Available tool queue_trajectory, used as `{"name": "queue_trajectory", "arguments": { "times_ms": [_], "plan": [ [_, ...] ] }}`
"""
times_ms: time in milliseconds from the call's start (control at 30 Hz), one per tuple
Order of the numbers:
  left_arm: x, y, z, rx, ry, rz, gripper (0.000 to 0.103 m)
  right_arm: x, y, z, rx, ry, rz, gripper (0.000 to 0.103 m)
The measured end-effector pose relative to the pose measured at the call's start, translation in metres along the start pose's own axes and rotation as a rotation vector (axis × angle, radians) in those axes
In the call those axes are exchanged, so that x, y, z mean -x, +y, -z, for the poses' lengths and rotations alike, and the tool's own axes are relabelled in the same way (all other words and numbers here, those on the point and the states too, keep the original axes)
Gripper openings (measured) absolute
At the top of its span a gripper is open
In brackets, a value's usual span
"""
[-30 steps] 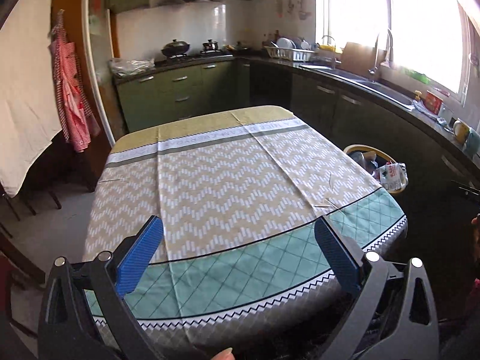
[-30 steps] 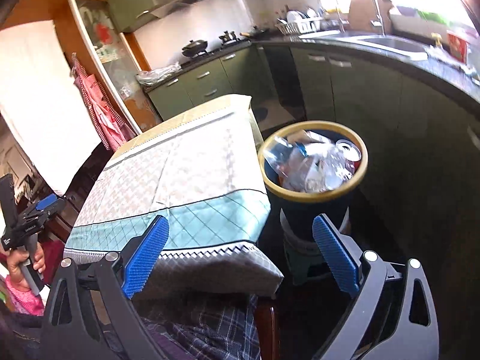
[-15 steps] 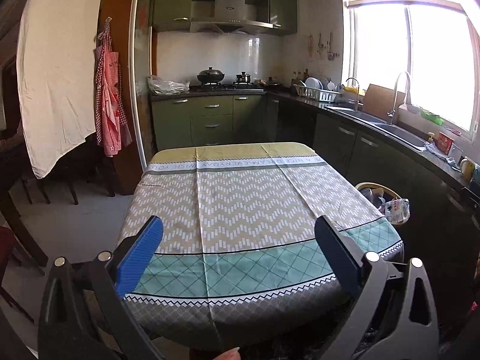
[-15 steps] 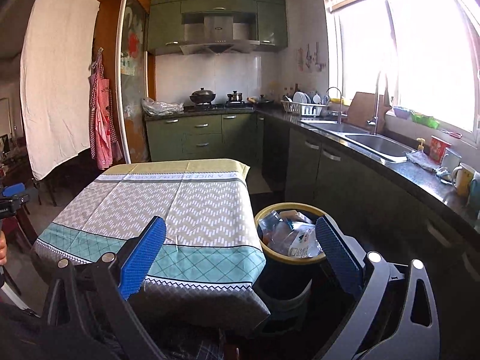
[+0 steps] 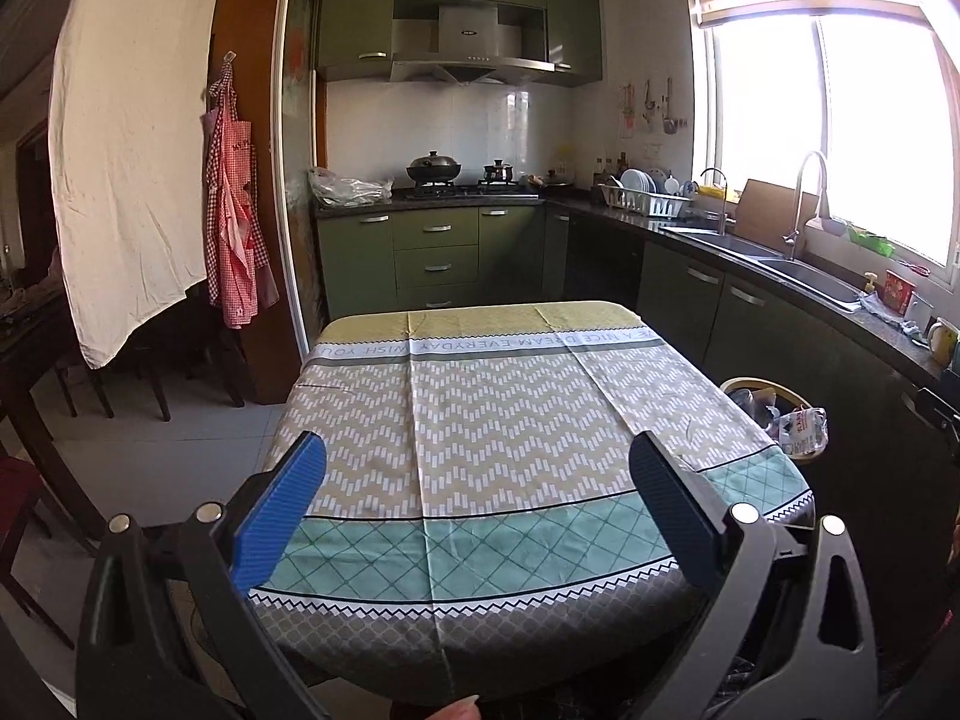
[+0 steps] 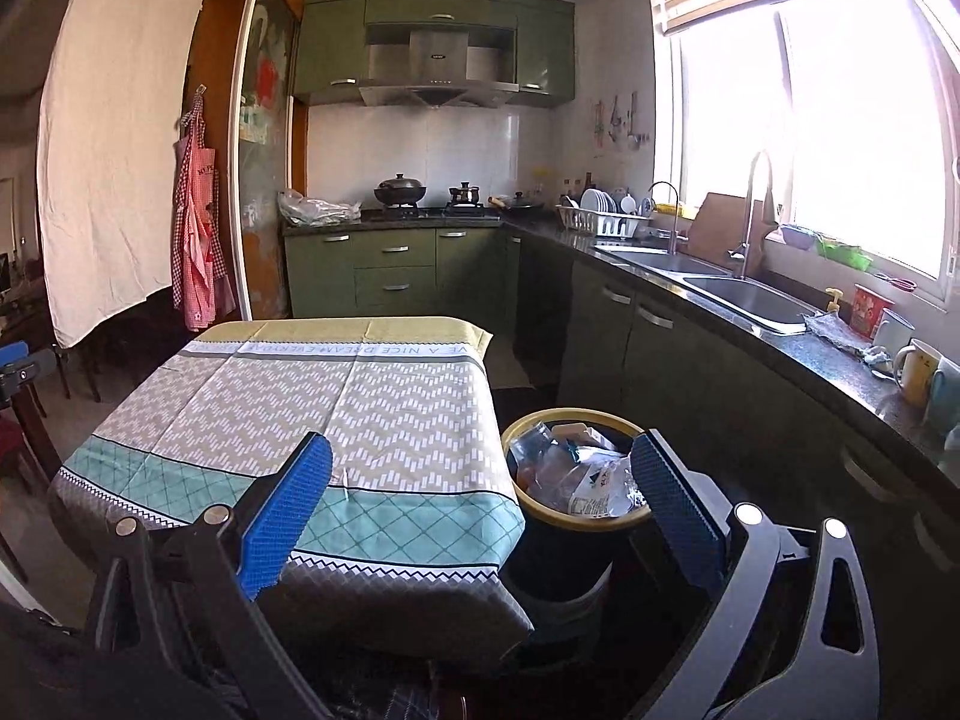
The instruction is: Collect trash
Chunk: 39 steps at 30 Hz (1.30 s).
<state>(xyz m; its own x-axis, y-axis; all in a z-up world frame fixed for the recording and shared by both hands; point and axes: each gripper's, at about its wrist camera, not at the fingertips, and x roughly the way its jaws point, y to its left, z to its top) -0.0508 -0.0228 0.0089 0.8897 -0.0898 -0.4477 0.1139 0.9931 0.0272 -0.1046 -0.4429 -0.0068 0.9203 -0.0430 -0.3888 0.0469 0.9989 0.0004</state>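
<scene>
We hold the left gripper (image 5: pixel 477 498) and right gripper (image 6: pixel 480 498) wide open and empty near the bare table (image 5: pixel 510 420); trash (image 6: pixel 576 474) fills the bin (image 6: pixel 540 519) right of it, so collecting looks done.

both claws have tilted up from the table (image 5: pixel 480 420) and trash bin (image 6: pixel 576 516) to face the kitchen level.

Home kitchen: green cabinets (image 5: pixel 437 252), stove (image 5: pixel 474 189), sink (image 6: pixel 750 300).
</scene>
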Motion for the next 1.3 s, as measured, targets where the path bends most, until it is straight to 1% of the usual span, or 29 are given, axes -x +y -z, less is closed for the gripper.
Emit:
{"name": "queue_trajectory", "arguments": {
  "times_ms": [333,1300],
  "plan": [
    [0.0021,-0.0016,-0.0006,-0.010,0.001,0.009,0.096,0.0010,-0.0007,-0.0012,0.002,-0.011,-0.001,0.098],
    [0.0017,-0.0046,0.0014,-0.027,0.012,0.014,0.096,-0.0061,-0.0055,0.0008,-0.001,0.006,-0.001,0.098]
  ]
}}
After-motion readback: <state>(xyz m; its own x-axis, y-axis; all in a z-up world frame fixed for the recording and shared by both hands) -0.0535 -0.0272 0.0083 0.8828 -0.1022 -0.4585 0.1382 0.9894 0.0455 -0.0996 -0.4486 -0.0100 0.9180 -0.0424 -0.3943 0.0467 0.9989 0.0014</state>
